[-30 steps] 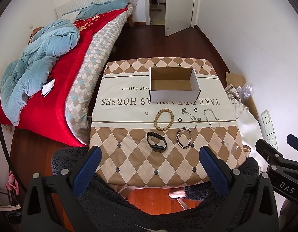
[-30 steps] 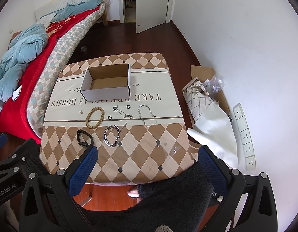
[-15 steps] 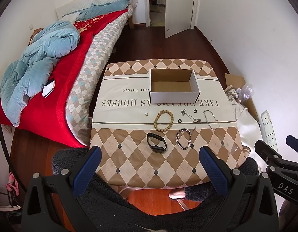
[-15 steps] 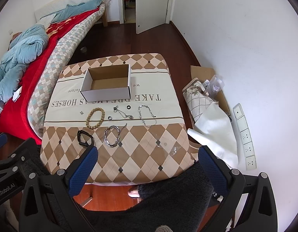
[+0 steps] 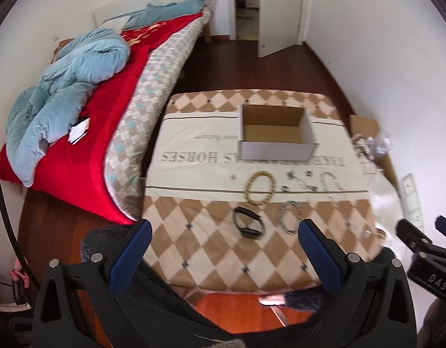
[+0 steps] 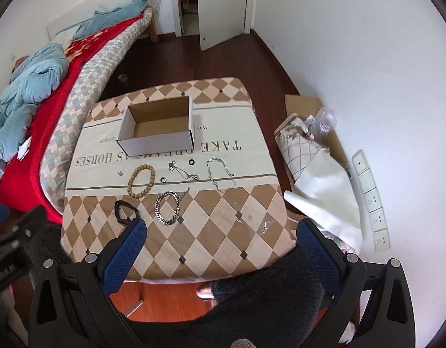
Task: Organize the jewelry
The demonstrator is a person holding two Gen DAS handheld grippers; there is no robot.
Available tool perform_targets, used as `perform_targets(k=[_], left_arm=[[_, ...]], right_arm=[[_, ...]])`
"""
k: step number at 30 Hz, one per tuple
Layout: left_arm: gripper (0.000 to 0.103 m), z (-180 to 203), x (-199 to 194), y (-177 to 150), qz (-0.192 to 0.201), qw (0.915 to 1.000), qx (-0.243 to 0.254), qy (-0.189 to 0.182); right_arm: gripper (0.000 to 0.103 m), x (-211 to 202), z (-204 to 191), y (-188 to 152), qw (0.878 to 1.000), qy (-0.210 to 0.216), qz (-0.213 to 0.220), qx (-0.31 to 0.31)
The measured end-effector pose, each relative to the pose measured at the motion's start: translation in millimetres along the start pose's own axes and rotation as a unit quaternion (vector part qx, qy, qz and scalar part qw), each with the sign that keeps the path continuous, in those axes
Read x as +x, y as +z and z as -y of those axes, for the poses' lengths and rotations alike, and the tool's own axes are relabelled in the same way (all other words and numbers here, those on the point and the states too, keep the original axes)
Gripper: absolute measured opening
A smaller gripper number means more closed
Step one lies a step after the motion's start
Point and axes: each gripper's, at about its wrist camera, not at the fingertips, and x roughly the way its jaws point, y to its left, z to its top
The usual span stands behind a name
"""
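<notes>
Jewelry pieces, a brown wooden bead bracelet (image 6: 141, 180) among them, lie before the open cardboard box (image 6: 157, 126). I hold my left claw (image 5: 223, 256) and right claw (image 6: 220, 256) level above the near table edge, both spread wide, empty.

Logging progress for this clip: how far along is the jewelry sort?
Nothing done: the cardboard box looks empty. Nothing in hand: left gripper and right gripper are open, short of the table. Left: wooden bead bracelet, black band, silver chain bracelet, thin chain, small rings.
</notes>
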Motion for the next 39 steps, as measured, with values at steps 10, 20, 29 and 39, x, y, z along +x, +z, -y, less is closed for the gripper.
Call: perform_targets(k=[10, 20, 29, 39], left_arm=[[0.103, -8.4, 109.1, 1.0, -0.073, 0.9957, 0.035, 0.046], [0.097, 1.4, 208.2, 23.8, -0.144, 0.9887, 0.039, 0.003], [0.055, 36.5, 267.9, 37.6, -0.188, 0.9758, 0.110, -0.012], [0.007, 55.6, 276.8, 32.0, -0.186, 0.9681, 0.167, -0.004]], right_arm=[[0.086, 108.3, -16.3, 13.8, 0.998, 0.020, -0.056, 0.002], [0.068, 206.5, -30.7, 8.9, 0.992, 0.041, -0.117, 0.040], [0.069, 257.4, -56.6, -7.5, 0.985, 0.037, -0.157, 0.052], [0.007, 249.2, -64.3, -18.6, 0.991, -0.007, -0.130, 0.020]])
